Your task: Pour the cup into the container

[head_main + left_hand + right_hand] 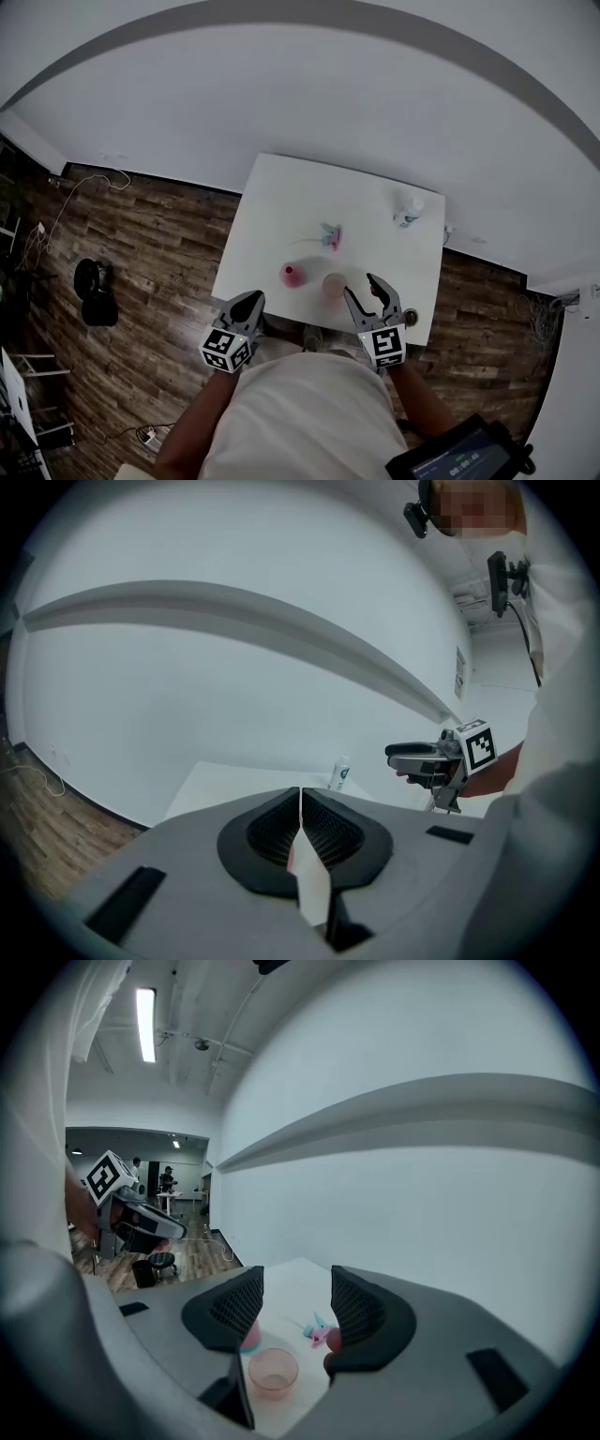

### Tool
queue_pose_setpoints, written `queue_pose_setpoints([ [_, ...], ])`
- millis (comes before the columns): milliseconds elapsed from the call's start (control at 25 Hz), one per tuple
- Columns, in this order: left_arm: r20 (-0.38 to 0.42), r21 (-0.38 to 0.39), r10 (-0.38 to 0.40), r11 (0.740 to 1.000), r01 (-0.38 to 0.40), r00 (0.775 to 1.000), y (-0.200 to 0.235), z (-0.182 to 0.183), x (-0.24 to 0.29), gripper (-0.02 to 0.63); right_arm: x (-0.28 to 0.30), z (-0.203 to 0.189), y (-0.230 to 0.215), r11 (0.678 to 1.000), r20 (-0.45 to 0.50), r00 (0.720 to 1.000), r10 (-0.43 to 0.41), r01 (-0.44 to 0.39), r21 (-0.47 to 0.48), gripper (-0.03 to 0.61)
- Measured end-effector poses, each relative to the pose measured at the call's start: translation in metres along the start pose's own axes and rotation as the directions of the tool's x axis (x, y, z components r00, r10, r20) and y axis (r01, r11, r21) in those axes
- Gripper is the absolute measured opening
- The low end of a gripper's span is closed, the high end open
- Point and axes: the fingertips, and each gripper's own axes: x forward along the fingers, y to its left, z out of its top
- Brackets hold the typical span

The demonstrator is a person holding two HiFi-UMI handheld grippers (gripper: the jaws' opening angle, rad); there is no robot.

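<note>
A pink cup (292, 275) stands on the white table (281, 202) near its front edge. Just to its right sits a shallow, clear pinkish container (333, 284), which looks empty in the right gripper view (273, 1371). In that view the cup (250, 1338) is partly hidden behind one jaw. My left gripper (251, 298) hovers at the table's front edge, left of the cup, shut with nothing in it (300, 794). My right gripper (361, 286) hangs above the front edge just right of the container, with its jaws apart and nothing between them (295, 1283).
A small pink and blue toy (330, 235) lies mid-table behind the container. A small white bottle (408, 211) stands at the far right corner, also visible in the left gripper view (339, 773). Wood floor surrounds the table, and a white wall rises behind it.
</note>
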Motion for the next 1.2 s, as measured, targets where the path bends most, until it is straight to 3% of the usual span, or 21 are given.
queue_pose_setpoints([
  [520, -0.09, 0.004, -0.006, 1.0, 0.006, 0.996, -0.019, -0.017, -0.022, 0.011, 0.009, -0.021, 0.023, 0.995, 0.007, 0.999, 0.052, -0.053, 0.085, 0.23],
  [760, -0.086, 0.017, -0.045, 0.999, 0.047, 0.995, -0.029, -0.014, -0.029, 0.011, 0.007, -0.016, 0.051, 0.993, 0.003, 0.996, 0.09, -0.09, 0.078, 0.23],
  [1200, -0.043, 0.02, -0.141, 0.99, 0.142, 0.989, 0.006, -0.007, -0.064, 0.011, 0.007, 0.02, 0.093, 0.999, -0.016, 1.0, 0.0, 0.001, 0.034, 0.23],
])
